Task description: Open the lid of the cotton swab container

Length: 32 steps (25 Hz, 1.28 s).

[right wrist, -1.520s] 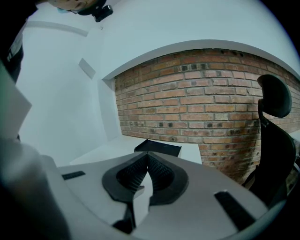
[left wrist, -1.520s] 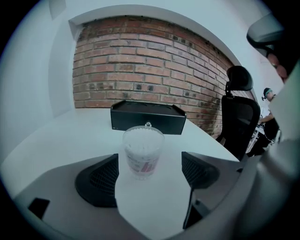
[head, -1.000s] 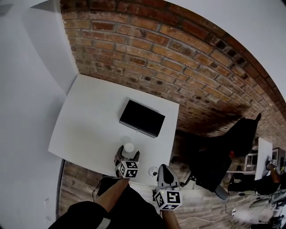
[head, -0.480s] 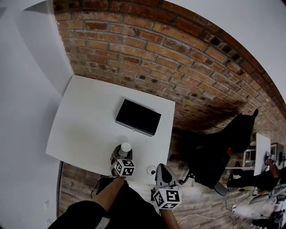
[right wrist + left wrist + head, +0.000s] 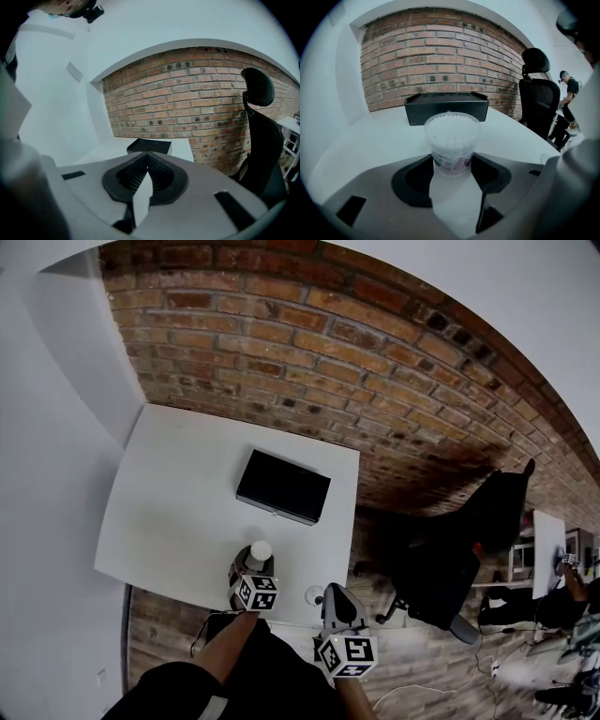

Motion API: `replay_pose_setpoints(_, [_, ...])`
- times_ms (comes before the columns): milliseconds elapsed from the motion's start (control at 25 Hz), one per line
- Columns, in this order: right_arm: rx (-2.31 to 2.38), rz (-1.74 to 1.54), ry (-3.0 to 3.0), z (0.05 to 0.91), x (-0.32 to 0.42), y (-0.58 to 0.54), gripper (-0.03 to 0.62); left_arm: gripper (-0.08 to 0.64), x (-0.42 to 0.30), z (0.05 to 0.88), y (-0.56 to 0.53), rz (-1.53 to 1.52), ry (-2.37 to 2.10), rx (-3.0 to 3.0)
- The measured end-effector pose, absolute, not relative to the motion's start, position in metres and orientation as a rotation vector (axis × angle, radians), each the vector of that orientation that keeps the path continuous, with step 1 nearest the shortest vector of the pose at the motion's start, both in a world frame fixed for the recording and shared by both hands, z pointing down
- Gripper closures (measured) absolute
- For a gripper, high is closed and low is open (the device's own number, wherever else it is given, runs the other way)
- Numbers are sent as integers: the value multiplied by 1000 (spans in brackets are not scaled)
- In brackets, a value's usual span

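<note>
left tool (image 5: 251, 568) closing, pads touching cotton swab container (image 5: 452, 140) at worktop (image 5: 178, 493) 6 o'clock edge; right tool (image 5: 147, 159) jaws together, empty.

No legible txt anywhere. Label (image 5: 451, 163) on cotton swab container (image 5: 451, 133), near edge of table (image 5: 178, 502): purplish print, too blurred to read. Left marker cube (image 5: 253, 592) & right marker cube (image 5: 348, 652), nearest: b/w square patterns only, no letters or nos. Black box (image 5: 283, 486), farther back: nothing readable.
</note>
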State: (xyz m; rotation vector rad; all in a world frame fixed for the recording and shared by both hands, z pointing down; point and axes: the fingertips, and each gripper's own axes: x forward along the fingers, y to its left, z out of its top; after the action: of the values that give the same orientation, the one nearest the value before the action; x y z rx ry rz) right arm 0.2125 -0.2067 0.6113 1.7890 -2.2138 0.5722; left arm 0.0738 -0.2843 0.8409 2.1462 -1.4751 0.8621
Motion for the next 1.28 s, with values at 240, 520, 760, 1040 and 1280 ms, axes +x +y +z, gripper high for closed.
replay_pose_setpoints(240, [1790, 580, -2225, 611, 208, -206, 574, 302, 79, 840, -279, 837, -1359, 2189])
replay_pose_setpoints(520, [1783, 594, -2257, 610, 201, -207, 574, 305, 75, 820, -271, 824, -1256, 2293])
replay_pose_setpoints(760, [1766, 592, -2303, 608, 193, -211, 574, 305, 75, 779, -269, 782, -1187, 2404])
replay_pose_setpoints(1040, [1746, 574, -2375, 593, 182, -223, 574, 305, 79, 730, -272, 787, -1127, 2490])
replay_pose_setpoints(1280, [1722, 533, -2420, 578, 177, -231, 574, 305, 84, 680, -278, 763, -1101, 2551])
